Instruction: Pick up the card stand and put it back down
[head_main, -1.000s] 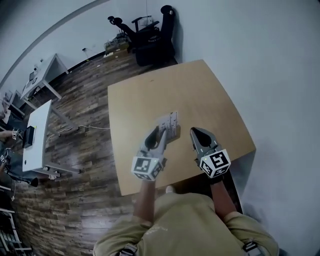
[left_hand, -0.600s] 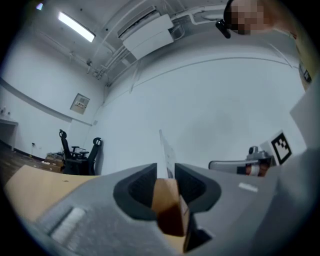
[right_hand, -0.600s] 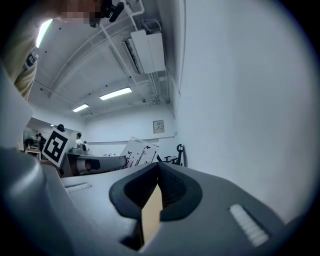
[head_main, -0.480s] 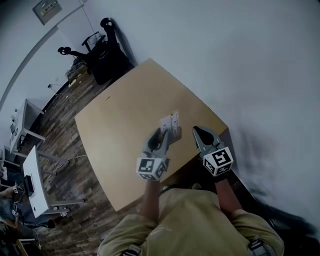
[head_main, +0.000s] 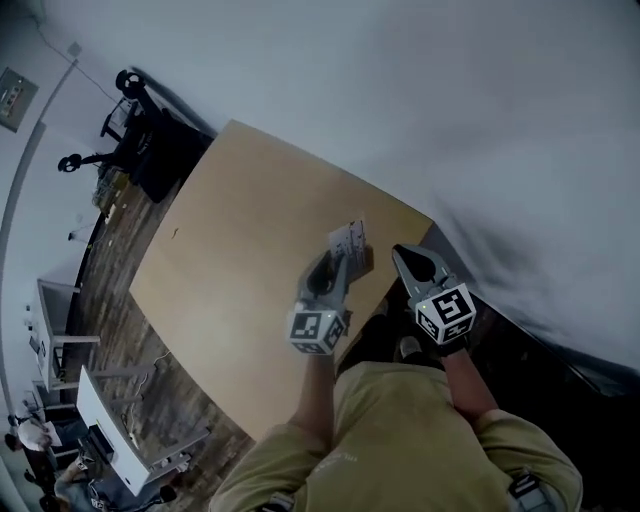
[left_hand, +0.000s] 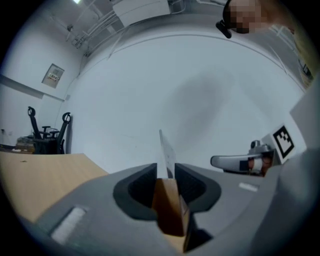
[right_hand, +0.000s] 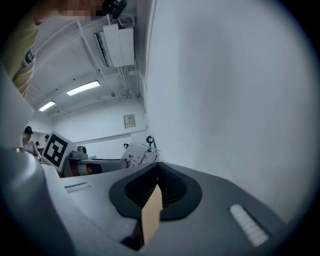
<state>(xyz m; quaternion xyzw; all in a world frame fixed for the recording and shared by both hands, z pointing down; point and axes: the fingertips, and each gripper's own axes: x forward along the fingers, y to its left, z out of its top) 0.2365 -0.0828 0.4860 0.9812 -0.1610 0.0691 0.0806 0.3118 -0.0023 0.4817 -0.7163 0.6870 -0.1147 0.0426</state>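
Observation:
The card stand (head_main: 354, 262) is a small wooden block with a white printed card (head_main: 346, 242) upright in it. My left gripper (head_main: 336, 266) is shut on the block and holds it over the table's edge. In the left gripper view the block (left_hand: 167, 202) sits between the dark pads and the card (left_hand: 165, 159) shows edge-on. My right gripper (head_main: 402, 256) hangs just to the right, past the table's edge, its jaws together and holding nothing. The right gripper view sees the card (right_hand: 139, 153) beside the left gripper (right_hand: 97, 165).
The light wooden table (head_main: 240, 250) stands against a white wall (head_main: 450, 120). Black office chairs (head_main: 150, 150) stand beyond its far corner. White desks (head_main: 110, 440) are on the wood floor to the left. The person's torso (head_main: 400, 440) fills the bottom of the head view.
The head view has swung round, so the table looks turned. The left gripper, still shut on the stand, now shows at the table's edge rather than over its middle.

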